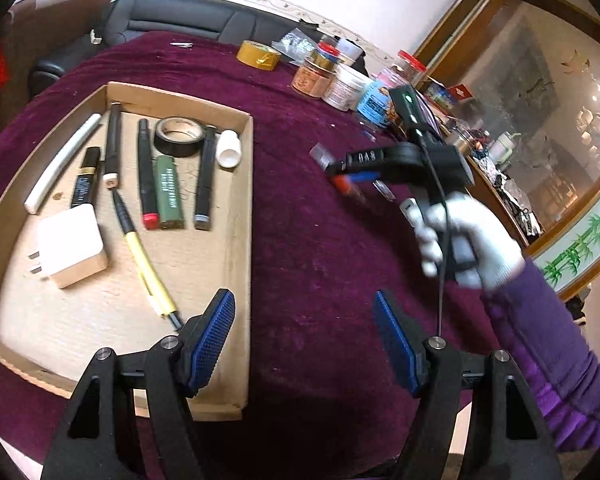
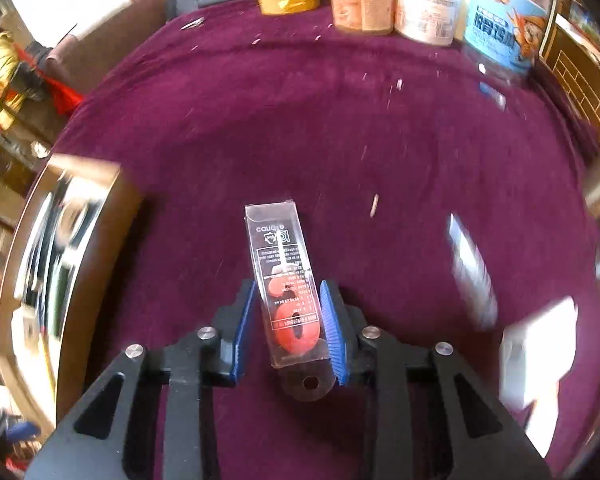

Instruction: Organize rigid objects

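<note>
Far edge of my maroon velvet tablecloth (image 1: 300, 208) is crowded with one yellow tape roll (image 1: 259, 55) and a cluster of jars (image 1: 340, 80). The shallow cardboard tray (image 1: 246, 240) on the left holds one black tape roll (image 1: 179, 136), one white plug-in charger (image 1: 70, 245), one green lighter (image 1: 169, 192) and several pens. My left gripper (image 1: 304, 340) is spread with nothing in it, while my right gripper (image 2: 288, 328) pinches the clear plastic box with a red number candle (image 2: 288, 280), just right of the tray.

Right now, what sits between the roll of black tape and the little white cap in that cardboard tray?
A black marker lies between the black tape roll and the white cap, running lengthwise down the cardboard tray. The left wrist view shows it.
</note>
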Available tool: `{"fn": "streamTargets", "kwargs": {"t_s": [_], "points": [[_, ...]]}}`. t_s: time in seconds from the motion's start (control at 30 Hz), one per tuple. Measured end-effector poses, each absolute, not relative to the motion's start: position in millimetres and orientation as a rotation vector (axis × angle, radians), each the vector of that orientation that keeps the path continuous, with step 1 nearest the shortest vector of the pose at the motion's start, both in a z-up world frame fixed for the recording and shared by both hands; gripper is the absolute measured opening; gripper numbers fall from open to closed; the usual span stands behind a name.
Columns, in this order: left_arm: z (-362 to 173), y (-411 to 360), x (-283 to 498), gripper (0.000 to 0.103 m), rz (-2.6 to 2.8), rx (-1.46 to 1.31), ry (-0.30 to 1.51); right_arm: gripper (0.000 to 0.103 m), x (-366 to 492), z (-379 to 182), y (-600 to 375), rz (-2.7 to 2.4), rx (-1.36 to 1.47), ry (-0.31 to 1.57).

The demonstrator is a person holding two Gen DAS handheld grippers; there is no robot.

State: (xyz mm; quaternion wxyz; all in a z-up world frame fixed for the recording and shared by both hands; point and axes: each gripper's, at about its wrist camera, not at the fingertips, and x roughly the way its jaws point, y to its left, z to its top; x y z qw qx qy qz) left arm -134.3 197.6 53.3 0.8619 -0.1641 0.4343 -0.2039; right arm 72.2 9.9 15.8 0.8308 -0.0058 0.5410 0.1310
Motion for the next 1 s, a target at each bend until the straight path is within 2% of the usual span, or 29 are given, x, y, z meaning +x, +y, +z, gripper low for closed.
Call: {"fn": "streamTargets", "kwargs": {"t_s": [0.23,0.33,0.4,0.43,0.6,0.87,0.93,0.97,1.0], "points": [[50.3,176.4,-134.4,0.065,-0.481,-0.328,0.938,0.033,1.4,19.2,4.7,0.462,0.185,1.218],[55.7,168.7,-141.7,0.065,-0.502,-0.298,0.929,0.034,-6.6,53.7,-32.4,0.421,0.213,1.068],[58.9,165.5,-144.9,0.065,-0.511,-0.285,0.921,0.055,-6.7,71.3,-61.7,0.335,0.201,0.994],[60.1,164.9,-145.8,0.065,-0.514,-0.281,0.919,0.056,-5.7,76.8,-79.0,0.276,0.203,0.971],[60.4,155.5,-148.1,0.065,-0.534,-0.273,0.93,0.056,9.8,71.4,-124.6,0.17,0.241,0.959],[65.9,140.0,-154.9,0.065,-0.554,-0.225,0.938,0.055,77.7,42.6,-86.8,0.112,0.0,1.026],[66.9,141.7,-155.6,0.065,-0.542,-0.224,0.939,0.051,93.2,32.8,-80.4,0.098,-0.028,1.064],[67.5,143.3,-155.4,0.065,-0.533,-0.225,0.94,0.031,100.3,27.7,-78.9,0.09,-0.033,1.078],[68.0,144.7,-154.4,0.065,-0.525,-0.228,0.941,0.019,105.7,22.4,-76.9,0.082,-0.04,1.099]]}}
